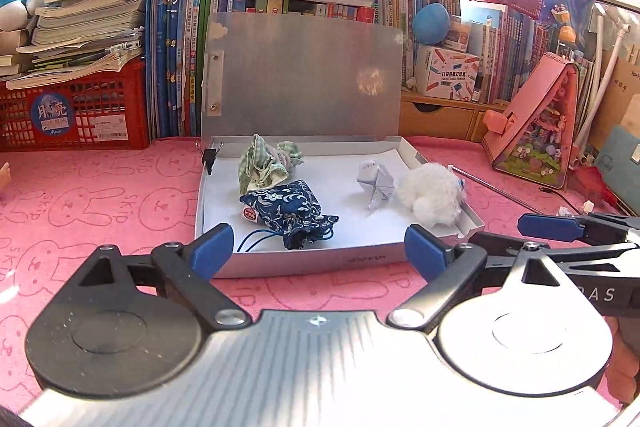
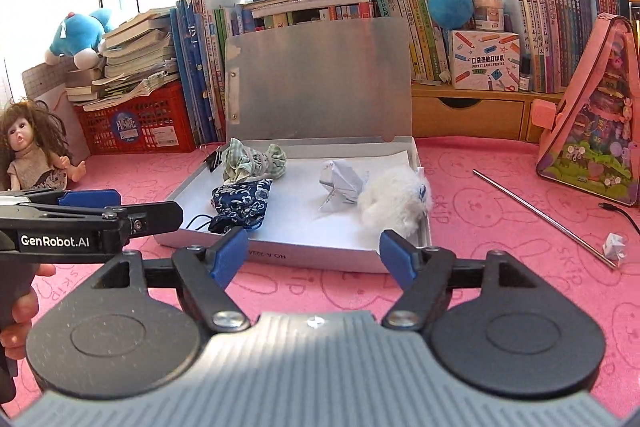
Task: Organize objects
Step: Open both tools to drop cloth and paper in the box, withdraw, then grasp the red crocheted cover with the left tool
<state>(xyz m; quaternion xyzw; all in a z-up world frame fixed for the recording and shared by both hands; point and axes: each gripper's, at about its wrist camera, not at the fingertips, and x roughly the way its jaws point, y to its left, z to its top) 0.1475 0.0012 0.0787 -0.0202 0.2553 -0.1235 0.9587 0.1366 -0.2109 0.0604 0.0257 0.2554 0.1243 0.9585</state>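
An open silver box point(image 1: 304, 261) point(image 2: 320, 259) lies on the pink cloth with its lid up. Inside it are a navy floral pouch point(image 1: 290, 211) point(image 2: 240, 201), a green checked pouch point(image 1: 268, 163) point(image 2: 254, 161), a folded paper figure point(image 1: 376, 183) point(image 2: 340, 189) and a white fluffy toy point(image 1: 430, 193) point(image 2: 394, 201) at the right edge. My left gripper point(image 1: 320, 251) is open and empty just in front of the box. My right gripper point(image 2: 316, 255) is open and empty, also at the box's front edge.
A metal rod point(image 2: 544, 215) and a small paper piece point(image 2: 614, 245) lie on the cloth to the right. A pink triangular toy case point(image 2: 600, 135) stands far right. A doll point(image 2: 28, 151) sits at left. Books, red crates point(image 1: 76, 111) and plush toys line the back.
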